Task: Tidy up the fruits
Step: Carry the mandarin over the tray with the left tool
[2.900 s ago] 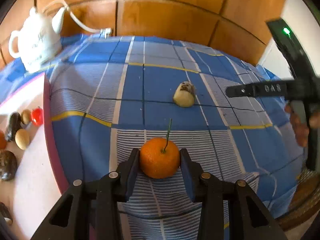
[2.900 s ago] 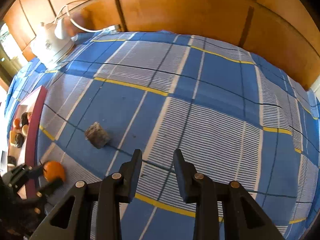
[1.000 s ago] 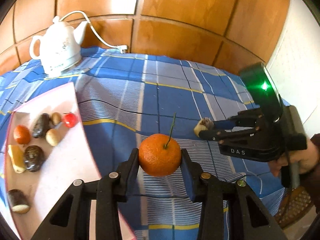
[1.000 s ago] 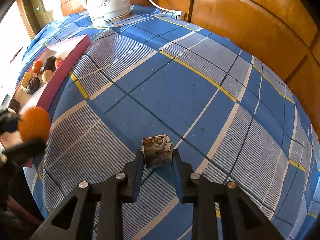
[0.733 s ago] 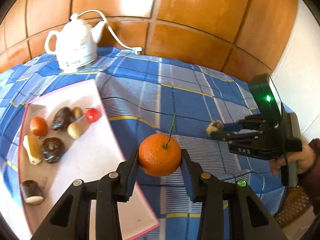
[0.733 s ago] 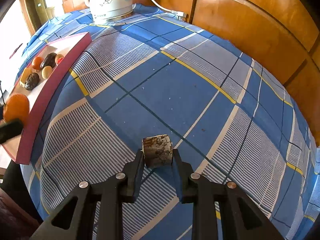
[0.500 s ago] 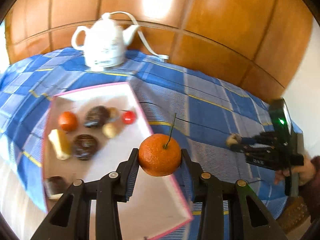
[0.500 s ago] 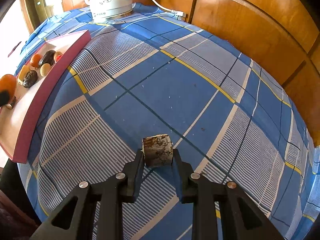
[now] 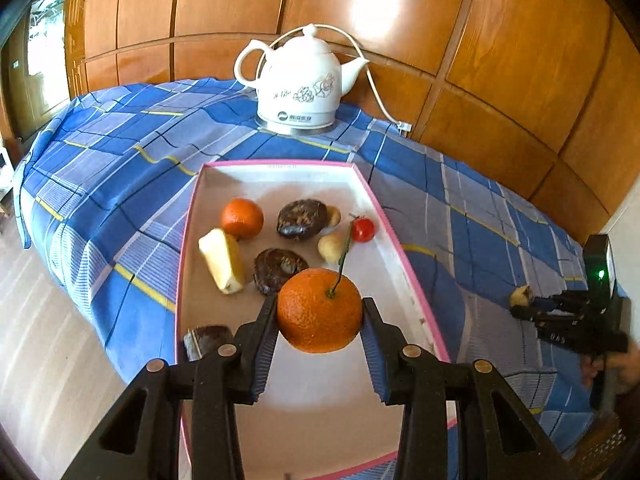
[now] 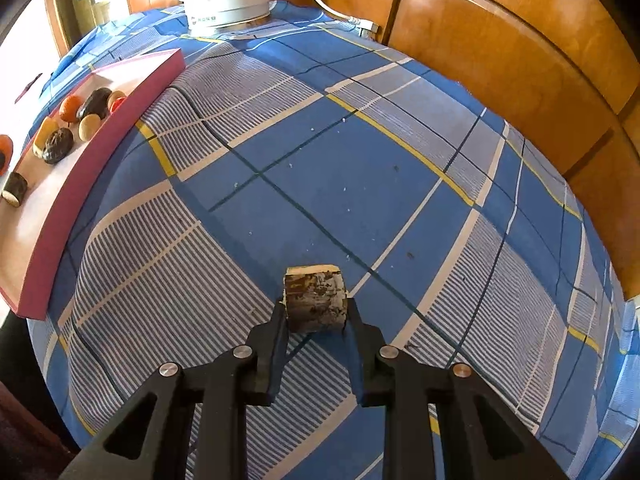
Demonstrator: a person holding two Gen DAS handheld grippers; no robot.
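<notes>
Left gripper (image 9: 320, 316) clamped on an orange (image 9: 319, 310) with a thin green stem, pads pressing both sides; fruit held in the air above the near half of a pink-rimmed tray (image 9: 404, 256), clear of the tray floor.

Tray lies on a blue plaid cloth (image 9: 132, 168) covering the tabletop; inside it, toward the far end: a smaller orange (image 9: 242, 217), a pale yellow wedge (image 9: 222, 259) just in front of it, two dark brown pieces (image 9: 301, 218) (image 9: 279, 270), a small tan piece (image 9: 331, 247), a red cherry-like fruit (image 9: 363, 229); a dark cut piece with pale end (image 9: 207, 340) sits near the tray's left wall, close beside the left finger.

White kettle (image 9: 301, 84) with floral print stands on the cloth beyond the tray, cord trailing to the wood-panelled wall (image 9: 500, 60).

Right gripper (image 10: 316, 322) closed on a short bark-covered chunk with pale cut face (image 10: 315, 300); whether the chunk touches the cloth, cannot tell; well apart from the tray, which shows at the left edge of the right wrist view; a hand (image 9: 622, 368) shows blurred behind that gripper in the left wrist view.
</notes>
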